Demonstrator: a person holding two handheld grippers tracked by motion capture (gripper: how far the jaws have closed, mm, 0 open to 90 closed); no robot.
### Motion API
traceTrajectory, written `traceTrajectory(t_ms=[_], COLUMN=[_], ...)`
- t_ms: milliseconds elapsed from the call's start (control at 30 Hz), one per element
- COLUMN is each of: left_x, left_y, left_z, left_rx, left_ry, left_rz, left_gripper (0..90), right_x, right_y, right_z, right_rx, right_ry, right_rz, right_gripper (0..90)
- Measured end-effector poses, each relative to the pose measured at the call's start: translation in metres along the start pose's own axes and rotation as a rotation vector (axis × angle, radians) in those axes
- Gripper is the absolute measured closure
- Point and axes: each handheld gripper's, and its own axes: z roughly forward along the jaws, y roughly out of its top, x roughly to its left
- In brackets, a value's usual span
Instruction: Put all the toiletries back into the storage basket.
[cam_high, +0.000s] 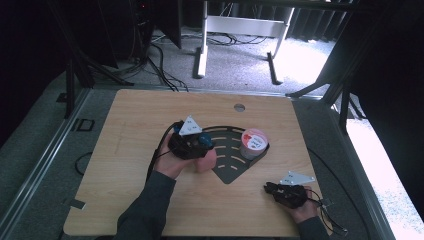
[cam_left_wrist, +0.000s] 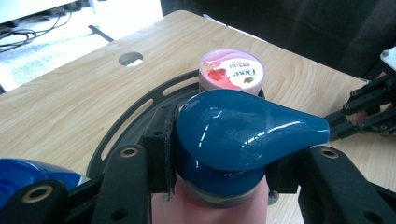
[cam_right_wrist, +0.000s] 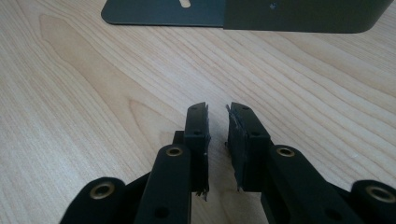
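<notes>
At table centre: left gripper (cam_left_wrist: 219, 172) pinching blue cap (cam_left_wrist: 243, 130) of pink bottle (cam_high: 206, 161), upright at rack (cam_high: 227, 170) edge, likely for controlled placing beside tub (cam_high: 253, 143). Right gripper (cam_right_wrist: 218, 140) idle on bare wood, jaws nearly together with narrow gap, holding nothing, clear of work.

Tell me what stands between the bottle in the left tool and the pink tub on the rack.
Nothing visible does. The left tool grips the bottle by its blue cap, and only bare black rack lies ahead of the pink tub.
</notes>
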Motion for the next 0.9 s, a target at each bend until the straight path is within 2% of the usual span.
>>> traceTrajectory(t_ms=[900], left_x=[-0.001], left_y=[0.020], left_z=[0.023], left_rx=[0.008], left_ry=[0.018], left_rz=[-0.004], left_gripper=[52.8], right_x=[0.001], right_y=[-0.001], right_z=[0.000], right_rx=[-0.005], right_ry=[0.005], right_rz=[-0.001], right_gripper=[74.3])
